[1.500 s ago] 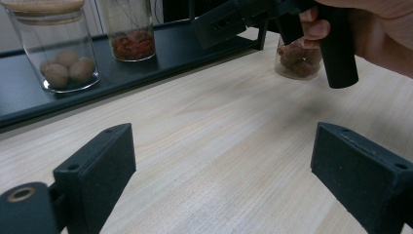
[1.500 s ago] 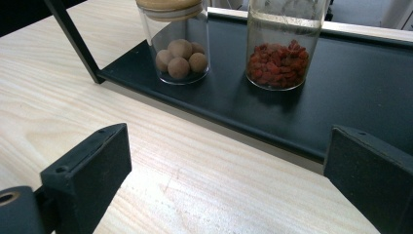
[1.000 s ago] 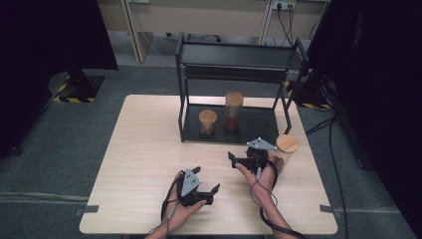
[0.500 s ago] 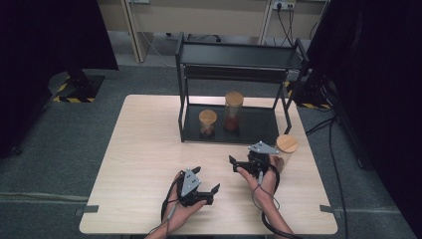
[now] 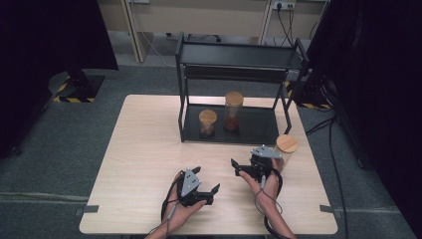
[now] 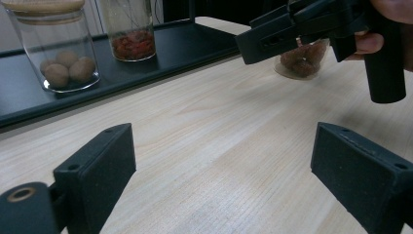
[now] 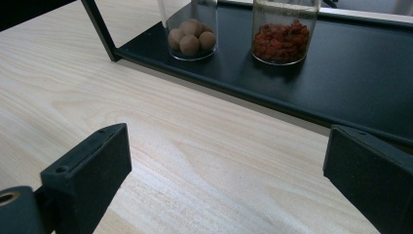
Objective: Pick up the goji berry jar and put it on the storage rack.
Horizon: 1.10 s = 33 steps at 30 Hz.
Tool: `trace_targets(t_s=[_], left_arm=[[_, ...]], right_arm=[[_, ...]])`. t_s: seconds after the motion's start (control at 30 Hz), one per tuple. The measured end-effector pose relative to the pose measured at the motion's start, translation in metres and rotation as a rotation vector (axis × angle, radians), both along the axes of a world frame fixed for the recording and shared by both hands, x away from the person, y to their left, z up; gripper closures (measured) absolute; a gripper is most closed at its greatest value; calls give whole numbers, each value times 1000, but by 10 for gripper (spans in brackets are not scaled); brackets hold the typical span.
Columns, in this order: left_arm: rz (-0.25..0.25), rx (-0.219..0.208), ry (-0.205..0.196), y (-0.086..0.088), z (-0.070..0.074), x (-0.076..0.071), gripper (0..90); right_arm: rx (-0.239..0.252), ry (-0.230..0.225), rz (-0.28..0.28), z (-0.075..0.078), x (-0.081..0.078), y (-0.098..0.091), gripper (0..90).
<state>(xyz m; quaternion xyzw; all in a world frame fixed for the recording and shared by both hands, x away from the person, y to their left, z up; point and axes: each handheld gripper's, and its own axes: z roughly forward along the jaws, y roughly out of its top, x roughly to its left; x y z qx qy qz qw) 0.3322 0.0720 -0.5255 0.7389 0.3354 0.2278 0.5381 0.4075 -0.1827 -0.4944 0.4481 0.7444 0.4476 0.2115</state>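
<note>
Right hand-held gripper (image 5: 238, 168), jaws open and empty, is what I'm holding just beside the lidded jar (image 5: 286, 148) on the table, nearer than the open left hand-held gripper (image 5: 208, 181); jar standing upright.

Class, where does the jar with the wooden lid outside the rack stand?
In the high view, the jar stands on the table's right side, beside the rack's front right leg.

My left tool (image 5: 208, 180) sits low over the near part of the table, jaws spread wide with nothing between them, my left hand (image 5: 186, 206) gripping its body. My right tool (image 5: 235, 168) is held slightly farther forward, jaws likewise wide apart and empty, my right hand (image 5: 265, 180) behind it.
</note>
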Motion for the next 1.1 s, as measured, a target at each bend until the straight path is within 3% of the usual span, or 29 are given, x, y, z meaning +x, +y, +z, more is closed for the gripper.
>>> trace_targets(t_s=[1.1], left_arm=[[0, 0, 1, 0, 0, 0, 87]], right_arm=[[9, -3, 1, -3, -27, -14, 38]])
